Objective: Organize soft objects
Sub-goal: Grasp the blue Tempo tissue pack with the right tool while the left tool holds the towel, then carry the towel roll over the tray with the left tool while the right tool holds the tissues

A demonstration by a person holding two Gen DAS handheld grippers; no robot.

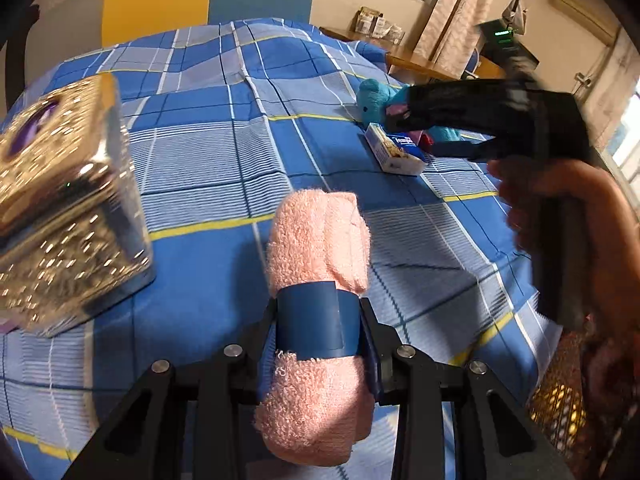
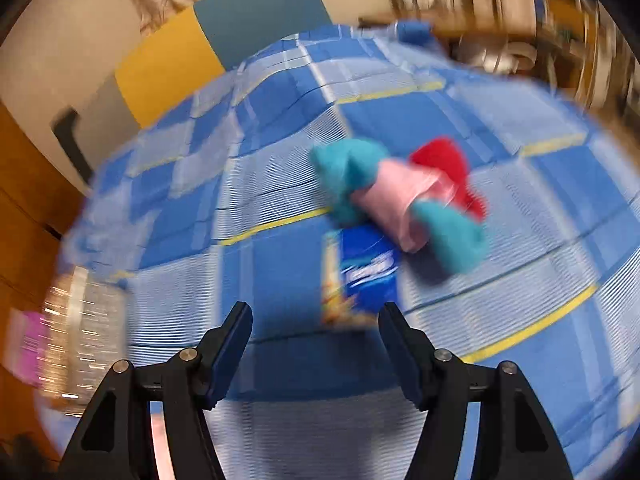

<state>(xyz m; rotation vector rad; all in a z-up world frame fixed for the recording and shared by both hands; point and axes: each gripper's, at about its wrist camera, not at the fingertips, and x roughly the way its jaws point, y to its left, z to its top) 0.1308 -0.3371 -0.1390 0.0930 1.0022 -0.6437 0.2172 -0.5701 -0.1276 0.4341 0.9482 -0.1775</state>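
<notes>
Squeezing a rolled pink towel (image 1: 316, 260) tight above the blue checked bed cover (image 1: 224, 152), the left gripper (image 1: 320, 320) holds it near a shiny box (image 1: 68, 200), while the right gripper (image 2: 316, 344) hangs open over a blue tissue pack (image 2: 360, 272) beside a teal plush toy (image 2: 352, 176).

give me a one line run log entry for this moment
left gripper: shut on rolled pink towel | right gripper: open, empty, above tissue pack | plush toy: on plaid bedsheet
</notes>
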